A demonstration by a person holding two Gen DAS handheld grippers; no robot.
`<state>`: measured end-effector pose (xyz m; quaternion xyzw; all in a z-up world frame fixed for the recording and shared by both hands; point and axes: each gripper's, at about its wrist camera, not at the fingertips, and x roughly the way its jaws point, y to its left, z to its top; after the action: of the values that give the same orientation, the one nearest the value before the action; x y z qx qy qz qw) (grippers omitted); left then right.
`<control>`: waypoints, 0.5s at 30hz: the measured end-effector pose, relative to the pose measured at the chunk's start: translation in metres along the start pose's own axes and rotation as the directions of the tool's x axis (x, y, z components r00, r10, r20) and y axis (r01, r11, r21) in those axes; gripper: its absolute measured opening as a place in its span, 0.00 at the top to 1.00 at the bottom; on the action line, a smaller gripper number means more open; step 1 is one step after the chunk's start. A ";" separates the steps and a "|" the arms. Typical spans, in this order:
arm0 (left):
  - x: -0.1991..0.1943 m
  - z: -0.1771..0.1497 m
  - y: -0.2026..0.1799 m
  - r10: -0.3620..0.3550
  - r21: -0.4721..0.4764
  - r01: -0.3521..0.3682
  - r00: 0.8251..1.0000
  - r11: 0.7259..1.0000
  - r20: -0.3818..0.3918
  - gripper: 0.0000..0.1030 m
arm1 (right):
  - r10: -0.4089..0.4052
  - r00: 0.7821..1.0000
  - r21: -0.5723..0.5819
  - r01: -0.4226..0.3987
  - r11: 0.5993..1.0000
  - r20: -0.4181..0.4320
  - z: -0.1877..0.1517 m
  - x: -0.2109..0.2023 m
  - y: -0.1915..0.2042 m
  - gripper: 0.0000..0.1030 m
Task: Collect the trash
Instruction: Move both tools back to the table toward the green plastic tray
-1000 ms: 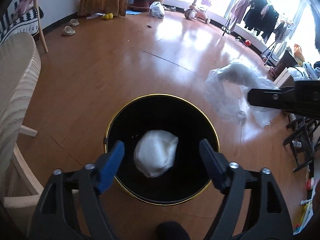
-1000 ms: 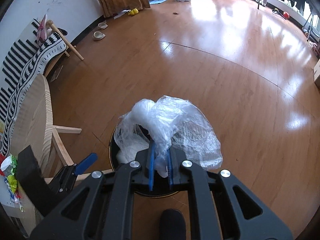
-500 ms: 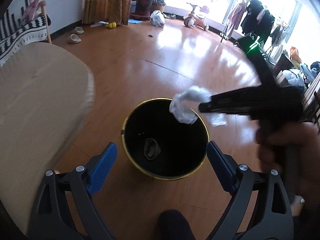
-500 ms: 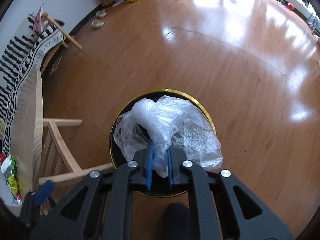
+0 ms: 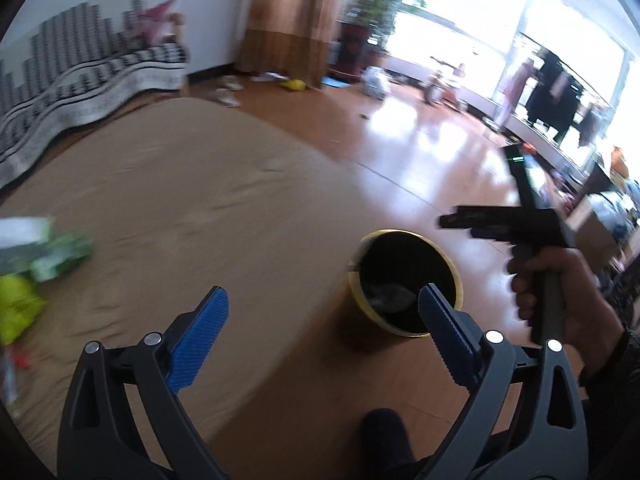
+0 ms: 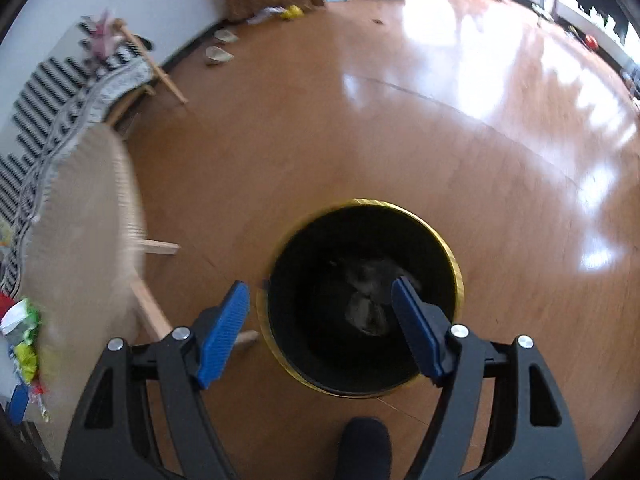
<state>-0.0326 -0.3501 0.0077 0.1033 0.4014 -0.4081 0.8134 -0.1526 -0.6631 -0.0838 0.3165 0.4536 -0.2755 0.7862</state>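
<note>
- Gone from the right tool [image 6: 320,322] is the clear plastic bag it pinched a second ago; its jaws have just been opening and now stand wide with nothing between them, directly above the bin [image 6: 456,280].
- Crumpled plastic [image 6: 366,300] lies dim at the bottom of the black, gold-rimmed bin, which stands on the wooden floor [image 6: 400,140] just beside the counter's edge.
- Swinging away from the bin, the left tool [image 5: 322,330] has come up over the tan counter [image 5: 180,208], jaws spread wide and holding nothing.
- More litter waits at nine o'clock in the left wrist view: green and yellow wrappers [image 5: 36,268] near the counter's far edge, blurred by motion.
- Judged from this, the next pickup goes best if the left tool drops low over one wrapper, straddles it with both pads before squeezing, and takes a bunched fold rather than a flat corner.
- Keeping the right tool, in a hand [image 5: 560,300] at three o'clock, out of the left tool's return path to the bin should avoid a clash.
</note>
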 end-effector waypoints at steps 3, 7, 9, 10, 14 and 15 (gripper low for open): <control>-0.033 -0.005 0.053 0.100 -0.071 -0.097 0.995 0.993 0.028 0.10 | 0.068 0.996 -0.074 -0.064 0.995 0.055 -0.001 -0.024 0.053 0.28; -0.073 -0.015 0.118 0.207 -0.178 -0.193 0.976 0.965 0.061 0.09 | 0.181 0.980 -0.199 -0.160 0.967 0.089 -0.015 -0.050 0.132 0.27; -0.092 -0.024 0.151 0.269 -0.228 -0.247 0.961 0.942 0.068 0.09 | 0.240 0.967 -0.286 -0.207 0.936 0.086 -0.030 -0.059 0.183 0.26; -0.105 -0.031 0.172 0.310 -0.258 -0.283 0.948 0.924 0.070 0.09 | 0.256 0.963 -0.314 -0.219 0.924 0.083 -0.036 -0.061 0.200 0.26; -0.144 -0.056 0.241 0.437 -0.351 -0.393 0.898 0.850 0.051 0.09 | 0.343 0.939 -0.442 -0.293 0.848 0.036 -0.069 -0.064 0.283 0.26; -0.154 -0.066 0.262 0.477 -0.374 -0.430 0.878 0.822 0.038 0.09 | 0.352 0.936 -0.460 -0.301 0.835 0.028 -0.079 -0.063 0.298 0.26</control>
<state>0.0728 -0.0584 0.0365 0.0206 0.3781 -0.1294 0.9164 -0.0083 -0.4021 0.0157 0.1834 0.3996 -0.0424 0.8971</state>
